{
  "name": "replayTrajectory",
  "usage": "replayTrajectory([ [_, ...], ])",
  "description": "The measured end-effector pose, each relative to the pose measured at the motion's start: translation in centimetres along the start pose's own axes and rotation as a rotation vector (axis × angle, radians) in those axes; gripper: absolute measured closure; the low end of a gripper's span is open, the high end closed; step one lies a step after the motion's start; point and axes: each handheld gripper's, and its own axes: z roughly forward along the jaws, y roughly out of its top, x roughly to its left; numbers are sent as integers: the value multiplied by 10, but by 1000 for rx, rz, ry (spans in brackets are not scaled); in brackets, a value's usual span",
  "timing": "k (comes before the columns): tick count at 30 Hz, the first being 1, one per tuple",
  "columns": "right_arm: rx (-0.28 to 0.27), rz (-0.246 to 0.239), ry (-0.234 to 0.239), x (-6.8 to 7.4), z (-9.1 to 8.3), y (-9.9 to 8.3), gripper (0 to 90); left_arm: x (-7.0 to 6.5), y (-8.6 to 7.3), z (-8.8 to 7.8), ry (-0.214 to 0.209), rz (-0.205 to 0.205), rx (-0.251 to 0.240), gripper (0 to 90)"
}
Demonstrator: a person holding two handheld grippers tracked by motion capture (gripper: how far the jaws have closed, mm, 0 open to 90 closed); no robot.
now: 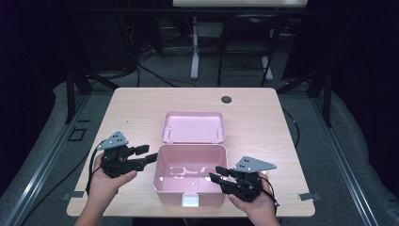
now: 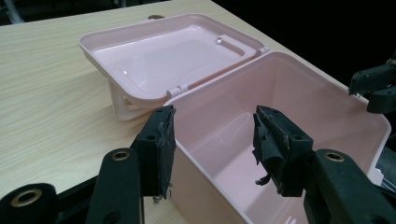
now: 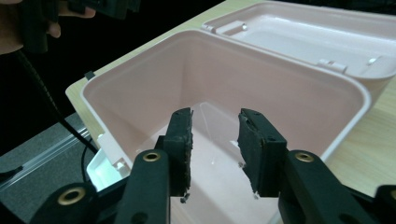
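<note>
A pink plastic box (image 1: 188, 162) stands open near the table's front edge, and its inside looks empty. Its lid (image 1: 193, 126) lies flipped back behind it, and a white latch (image 1: 190, 201) is on the front. My left gripper (image 1: 149, 153) is at the box's left wall. In the left gripper view, the left gripper (image 2: 212, 135) is open, one jaw outside that wall (image 2: 196, 177) and one over the inside, neither pressing it. My right gripper (image 1: 215, 173) reaches over the right wall. In the right gripper view, the right gripper (image 3: 215, 135) is open above the box's inside (image 3: 261, 79), holding nothing.
The light wooden table (image 1: 263, 122) has a dark round grommet (image 1: 227, 99) at its back. Tape marks sit at the front corners (image 1: 74, 195) (image 1: 306, 196). Beyond the table are dark floor, cables and desk legs (image 1: 194, 61).
</note>
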Motion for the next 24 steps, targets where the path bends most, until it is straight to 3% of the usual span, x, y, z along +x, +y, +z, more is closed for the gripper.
replayTrajectory([
  [6,-21,-6,-27,-7,-9,5,589,0,0,0,5,18,7,480],
  [14,-70,44,-79,-27,-25,8,553,0,1,-1,-20,10,8,473],
  [24,-78,12,-122,-39,-30,7,483,-1,1,-1,3,14,26,472],
])
